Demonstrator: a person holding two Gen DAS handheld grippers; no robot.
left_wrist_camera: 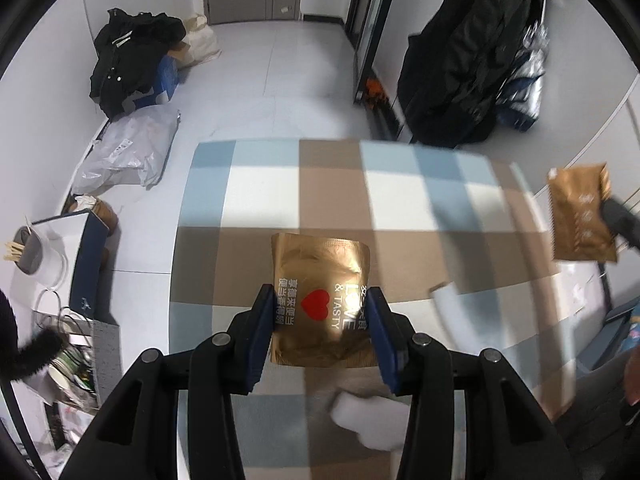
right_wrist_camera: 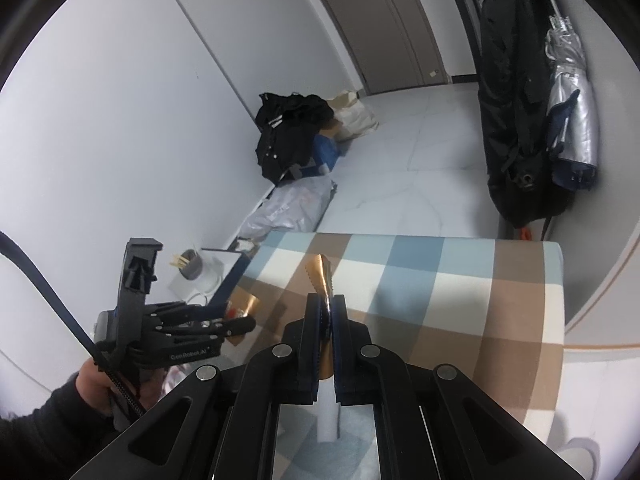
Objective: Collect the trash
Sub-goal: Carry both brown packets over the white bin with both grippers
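My left gripper [left_wrist_camera: 320, 312] is shut on a gold snack pouch [left_wrist_camera: 320, 276] with a red heart and "LOVE & TASTY" print, held above the checkered table [left_wrist_camera: 280, 184]. My right gripper [right_wrist_camera: 327, 312] is shut on a second gold pouch [right_wrist_camera: 322, 276], seen edge-on above the same table [right_wrist_camera: 460, 300]. That pouch also shows in the left wrist view [left_wrist_camera: 580, 216] at the right, with the right gripper's dark finger on it. The left gripper appears in the right wrist view [right_wrist_camera: 240, 326] at the left, its pouch [right_wrist_camera: 244, 304] showing beyond it.
White crumpled paper [left_wrist_camera: 368, 420] and a white tube [left_wrist_camera: 448, 304] lie on the table. On the floor at the left are a box with trash [left_wrist_camera: 76, 364], a white carton [left_wrist_camera: 60, 248], plastic bags [left_wrist_camera: 124, 152] and black clothing [left_wrist_camera: 132, 64]. Coats [left_wrist_camera: 472, 64] hang at the right.
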